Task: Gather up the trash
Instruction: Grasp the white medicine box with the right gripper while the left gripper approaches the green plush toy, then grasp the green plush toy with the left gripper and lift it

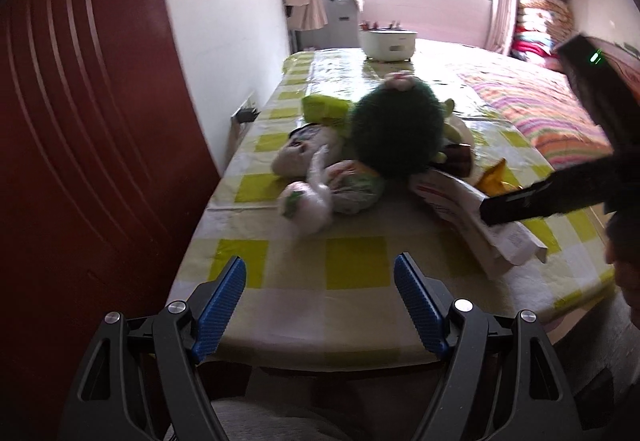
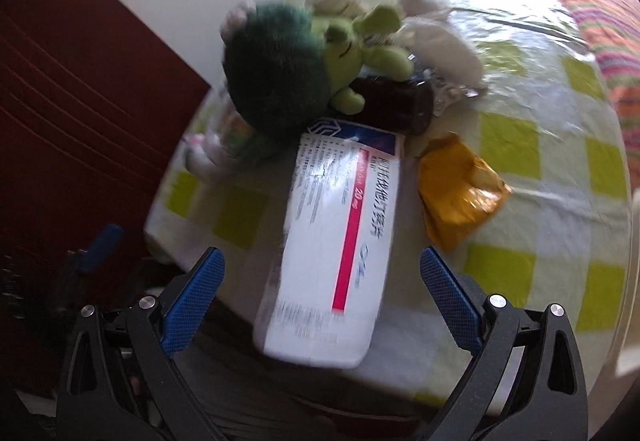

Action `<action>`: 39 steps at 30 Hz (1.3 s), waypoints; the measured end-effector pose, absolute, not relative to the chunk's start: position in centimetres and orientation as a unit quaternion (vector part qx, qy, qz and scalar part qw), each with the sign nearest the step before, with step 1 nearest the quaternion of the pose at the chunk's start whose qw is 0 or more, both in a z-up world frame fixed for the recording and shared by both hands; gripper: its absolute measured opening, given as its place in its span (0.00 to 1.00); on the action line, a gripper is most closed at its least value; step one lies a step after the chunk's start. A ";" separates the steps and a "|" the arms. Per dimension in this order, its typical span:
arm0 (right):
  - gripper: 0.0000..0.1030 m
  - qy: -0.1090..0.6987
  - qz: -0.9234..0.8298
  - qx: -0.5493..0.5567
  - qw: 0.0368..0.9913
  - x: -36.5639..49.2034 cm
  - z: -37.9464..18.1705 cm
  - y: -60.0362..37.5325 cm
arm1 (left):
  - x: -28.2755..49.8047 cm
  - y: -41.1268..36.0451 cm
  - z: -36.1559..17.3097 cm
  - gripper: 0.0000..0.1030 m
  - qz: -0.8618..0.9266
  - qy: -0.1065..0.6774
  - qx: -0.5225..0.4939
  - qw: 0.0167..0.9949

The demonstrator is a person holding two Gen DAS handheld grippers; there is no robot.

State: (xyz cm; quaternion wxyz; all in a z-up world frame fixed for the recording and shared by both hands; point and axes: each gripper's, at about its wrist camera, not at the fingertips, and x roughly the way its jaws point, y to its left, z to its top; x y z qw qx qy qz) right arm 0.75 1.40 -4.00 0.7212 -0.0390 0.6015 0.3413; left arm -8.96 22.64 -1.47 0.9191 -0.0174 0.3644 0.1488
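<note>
A pile of trash lies on the checked tablecloth (image 1: 356, 261). It holds white plastic bags (image 1: 308, 201), a green packet (image 1: 324, 107), a white medicine box with a red stripe (image 2: 332, 241), a crumpled yellow wrapper (image 2: 456, 189) and a dark jar (image 2: 396, 105). A green plush toy (image 2: 280, 81) rests on top. My right gripper (image 2: 322, 257) is open, its blue pads either side of the box's near end without touching it. My left gripper (image 1: 320, 267) is open and empty over the table's near edge, short of the bags.
A dark red door (image 1: 80, 121) stands close on the left. A white rice cooker (image 1: 387, 43) sits at the table's far end. A bed with a striped blanket (image 1: 548, 113) borders the table on the right. Clothes hang by the window.
</note>
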 end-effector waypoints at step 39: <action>0.51 0.513 0.341 0.082 0.783 -3.5 -3.4 -9.5 | 1.3 21.3 0.8 0.72 0.081 0.348 -0.071 0.931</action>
